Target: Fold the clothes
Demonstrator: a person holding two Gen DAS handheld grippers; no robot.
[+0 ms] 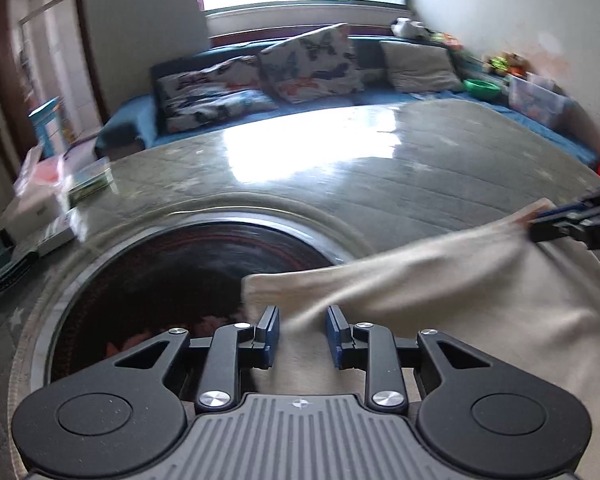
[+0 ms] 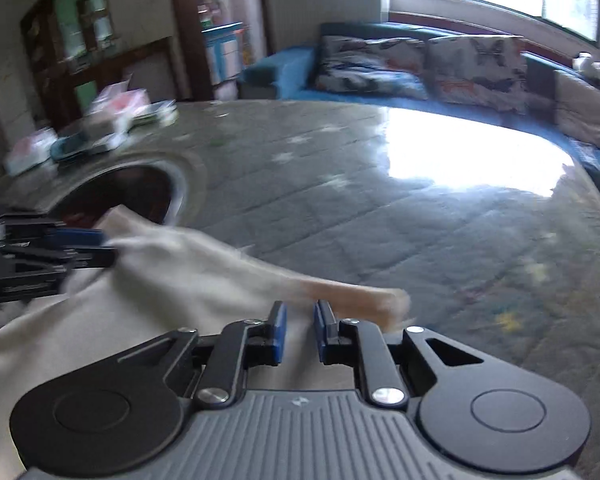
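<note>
- Table (image 1: 440, 168) – big grey quilted cover w/ glossy top, window glare on it; 1 round dark opening (image 1: 180, 280) w/ pale rim, seen large in left view, small and far-left in right view.
- Sofa (image 1: 204, 108) – blue, behind table; 2 butterfly-print cushions (image 1: 308, 64) + 1 grey cushion (image 1: 420, 64) counted in left view.
- Cream garment (image 1: 440, 292) – only 1; lies on table's near side, lifted top edge stretched between both grippers, one corner over the opening's rim.
- Left gripper (image 1: 303, 332) – pads narrowed, cloth bunched between them; clamped on garment edge.
- Right gripper (image 2: 300, 330) – pads nearly together, pinching garment's other edge.
- Stack of boxes/books (image 2: 100, 128) at table's far-left; print too blurred to read.
- Left view only: green bowl (image 1: 482, 87), clear plastic bin (image 1: 536, 100). Right view only: dark shelf unit (image 2: 80, 40).
- No legible brand or writing anywhere.
</note>
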